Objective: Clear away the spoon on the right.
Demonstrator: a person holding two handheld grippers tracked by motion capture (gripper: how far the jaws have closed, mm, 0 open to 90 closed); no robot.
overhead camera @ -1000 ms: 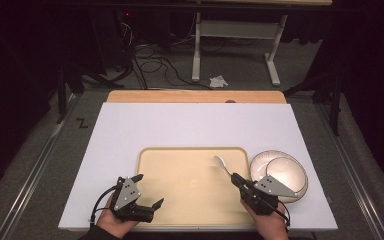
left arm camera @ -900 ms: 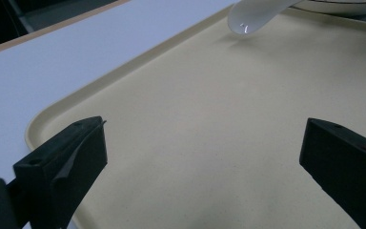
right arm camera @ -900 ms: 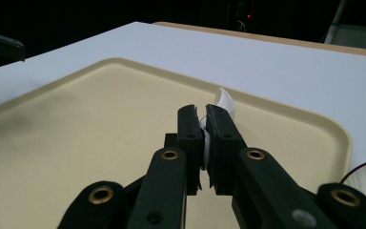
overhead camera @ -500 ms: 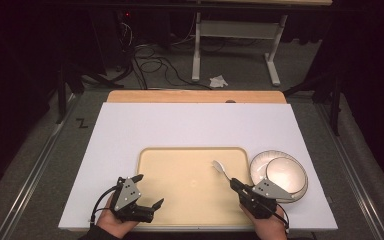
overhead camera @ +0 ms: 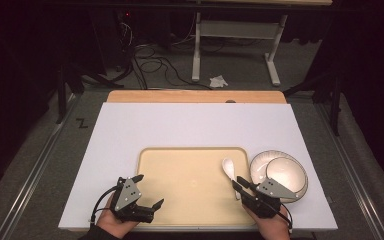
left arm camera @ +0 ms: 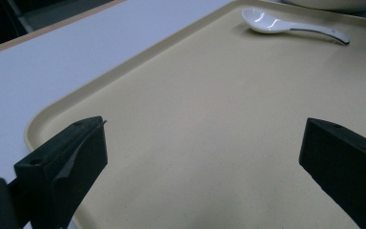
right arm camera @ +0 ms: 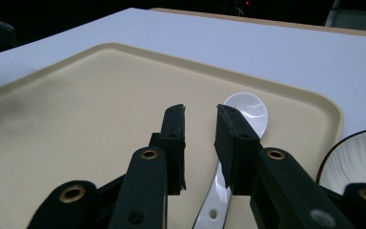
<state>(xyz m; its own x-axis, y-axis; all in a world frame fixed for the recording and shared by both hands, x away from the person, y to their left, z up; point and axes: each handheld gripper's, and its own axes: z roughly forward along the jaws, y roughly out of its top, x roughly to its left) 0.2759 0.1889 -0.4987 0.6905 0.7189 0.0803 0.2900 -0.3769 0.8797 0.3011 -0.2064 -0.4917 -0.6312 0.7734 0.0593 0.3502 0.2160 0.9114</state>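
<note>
A white ceramic spoon (overhead camera: pixel 228 169) lies flat on the right side of a beige tray (overhead camera: pixel 190 185), with its bowl pointing away from me. My right gripper (overhead camera: pixel 240 183) hovers low over the spoon's handle. In the right gripper view its jaws (right arm camera: pixel 200 112) stand a narrow gap apart; the spoon (right arm camera: pixel 248 107) runs beneath the right jaw and bare tray (right arm camera: pixel 76 105) shows between them. My left gripper (overhead camera: pixel 149 190) is wide open over the tray's near left corner, holding nothing (left arm camera: pixel 205 126). From there the spoon (left arm camera: pixel 267 21) lies far across the tray (left arm camera: pixel 195 95).
A white dish with a dark rim (overhead camera: pixel 285 172) sits on the white tabletop (overhead camera: pixel 195 127) just right of the tray, close to my right hand, and appears in the right gripper view (right arm camera: pixel 362 152). A wooden strip (overhead camera: pixel 195 96) borders the table's far edge.
The spoon has shifted a little right and toward me with my right gripper, and now rests flat on the tray. The left gripper has stayed put.
</note>
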